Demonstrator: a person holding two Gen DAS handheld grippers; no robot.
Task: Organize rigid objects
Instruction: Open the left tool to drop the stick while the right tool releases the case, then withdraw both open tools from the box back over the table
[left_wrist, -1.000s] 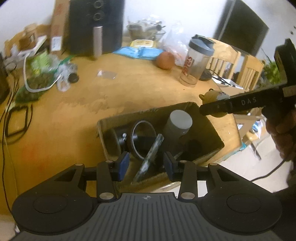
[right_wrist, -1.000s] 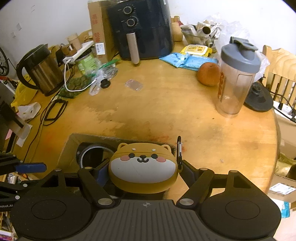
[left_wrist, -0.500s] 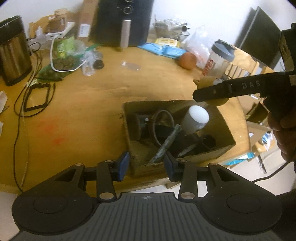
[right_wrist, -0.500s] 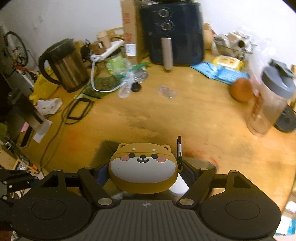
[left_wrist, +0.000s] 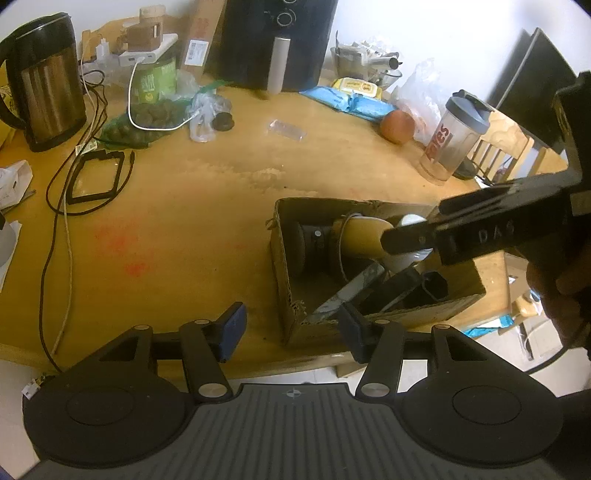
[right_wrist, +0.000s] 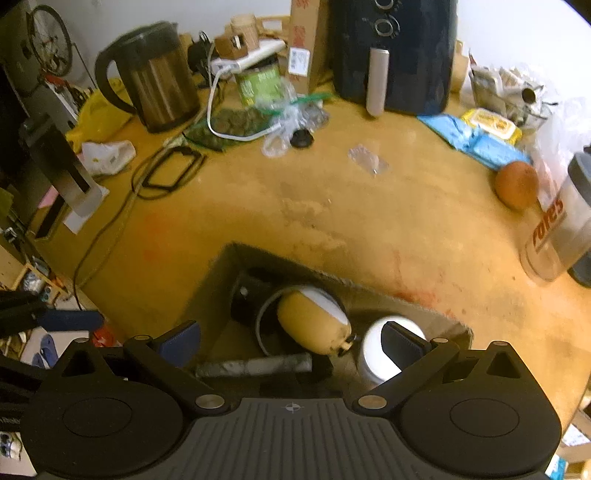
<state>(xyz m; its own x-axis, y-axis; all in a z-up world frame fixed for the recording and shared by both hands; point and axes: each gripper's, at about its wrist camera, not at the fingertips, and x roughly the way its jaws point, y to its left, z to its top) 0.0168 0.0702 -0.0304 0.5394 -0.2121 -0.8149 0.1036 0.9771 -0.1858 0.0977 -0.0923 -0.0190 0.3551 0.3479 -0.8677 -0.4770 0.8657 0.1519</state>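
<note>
Two grippers over a wooden table (left_wrist: 207, 206), both empty. Big stuff first: air fryer (left_wrist: 280, 40) at the far edge, kettle (left_wrist: 44, 81) far left, cardboard box (left_wrist: 291, 295) near the front edge, roughly centre-right. Shaker bottle (left_wrist: 452, 144) stands well right of the fryer, an orange (left_wrist: 397, 125) just beside it, blue packets (left_wrist: 354, 103) behind that. Green can (right_wrist: 260, 83) and a bag of dark bits sit between kettle and fryer, white cable looped over them. Black cable loop (left_wrist: 98, 177) lies left of centre. Box contents: yellow dog case (right_wrist: 314, 325) lying on its side in the middle of the box, white face turned away toward the far wall, resting against a wire ring and a black round part (right_wrist: 245, 302). White cylinder (right_wrist: 384, 358) stands upright just right of the case. Grey bar (right_wrist: 255, 365) lies flat along the near side, black boxes (left_wrist: 417, 291) in the right corner. Right gripper (right_wrist: 291, 341) hovers directly above the box, jaws spread wide, case sits between and below the pads, not touched. Left gripper (left_wrist: 290, 325) is at the table's front edge, jaws released, wide apart; its right pad is near the box's front corner, left pad over bare wood. In the left view the right gripper's finger crosses in front of the case and cylinder.
</note>
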